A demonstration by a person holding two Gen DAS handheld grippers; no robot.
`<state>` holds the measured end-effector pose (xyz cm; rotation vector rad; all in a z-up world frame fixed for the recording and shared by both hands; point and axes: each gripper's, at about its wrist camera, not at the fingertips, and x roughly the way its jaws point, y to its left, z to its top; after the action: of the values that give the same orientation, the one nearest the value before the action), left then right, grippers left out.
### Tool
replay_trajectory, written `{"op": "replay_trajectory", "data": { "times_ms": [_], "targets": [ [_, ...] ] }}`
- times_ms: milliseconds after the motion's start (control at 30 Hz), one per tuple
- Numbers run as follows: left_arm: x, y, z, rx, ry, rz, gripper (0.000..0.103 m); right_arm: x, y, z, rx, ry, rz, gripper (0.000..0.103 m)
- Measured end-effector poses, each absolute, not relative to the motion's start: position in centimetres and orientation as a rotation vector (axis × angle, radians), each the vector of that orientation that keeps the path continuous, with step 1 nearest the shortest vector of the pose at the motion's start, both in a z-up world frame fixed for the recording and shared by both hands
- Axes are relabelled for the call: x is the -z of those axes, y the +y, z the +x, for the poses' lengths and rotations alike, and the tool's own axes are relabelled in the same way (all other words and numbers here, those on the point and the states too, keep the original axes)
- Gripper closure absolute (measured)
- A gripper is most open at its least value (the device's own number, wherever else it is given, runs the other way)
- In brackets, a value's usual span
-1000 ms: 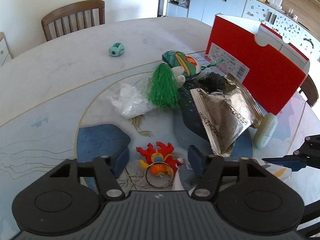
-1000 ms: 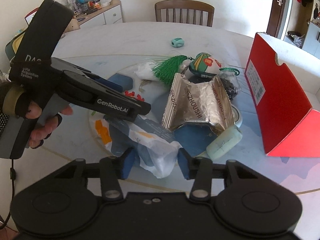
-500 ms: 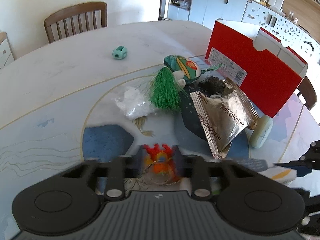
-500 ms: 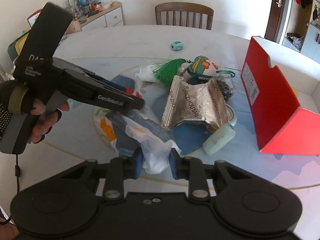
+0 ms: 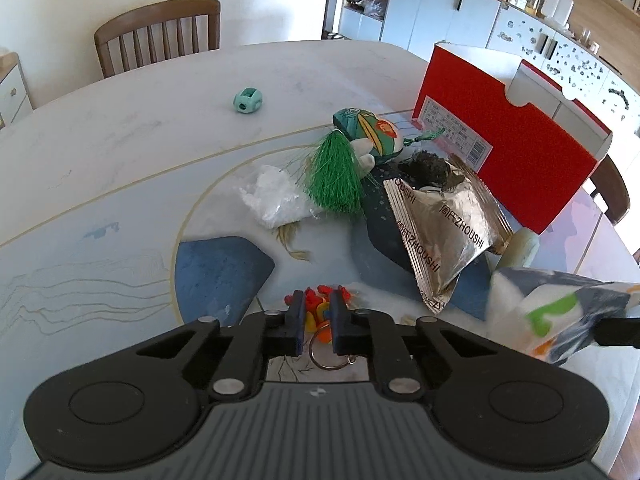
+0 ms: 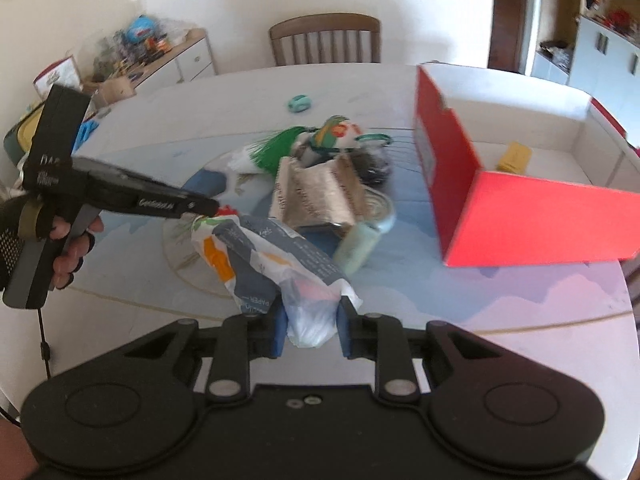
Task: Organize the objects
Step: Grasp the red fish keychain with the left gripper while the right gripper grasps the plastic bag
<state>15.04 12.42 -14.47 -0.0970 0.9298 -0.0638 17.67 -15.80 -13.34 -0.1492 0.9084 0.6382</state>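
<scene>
1. Clamping its jaws on the red keychain toy (image 5: 316, 312), the left gripper (image 5: 316, 320) is hovering low over the table (image 5: 120, 152).
2. Gripping the tissue pack (image 6: 276, 264), the right gripper (image 6: 310, 328) is holding it above the table, beside the red box (image 6: 532, 216).

One red box (image 5: 516, 160), one foil packet (image 5: 444, 232), two chairs (image 5: 160, 36).

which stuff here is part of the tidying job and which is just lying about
Job:
left claw shut on keychain toy
right claw shut on tissue pack
red box
foil bag
green tassel

Lying about:
chair
cabinets
</scene>
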Motion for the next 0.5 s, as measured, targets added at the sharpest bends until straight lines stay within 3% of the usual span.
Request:
{"op": "replay_trajectory", "data": {
  "times_ms": [100,167,233,500],
  "targets": [
    [14.5,12.4,15.1,0.062,0.942,-0.103,0.083,13.4,-16.8,17.7,-0.621,0.921,-0.13,0.079],
    [14.5,12.2,14.9,0.066,0.94,-0.109,0.066,13.7,-17.3,17.6,-0.613,0.93,-0.123,0.079],
    [14.4,11.8,14.6,0.067,0.926,-0.092,0.036,13.9,-17.6,17.4,-0.611,0.935,-0.116,0.079],
    [15.7,9.7,14.7,0.082,0.95,0.013,0.035,14.1,-18.3,16.9,-0.604,0.951,-0.096,0.079]
  ]
}}
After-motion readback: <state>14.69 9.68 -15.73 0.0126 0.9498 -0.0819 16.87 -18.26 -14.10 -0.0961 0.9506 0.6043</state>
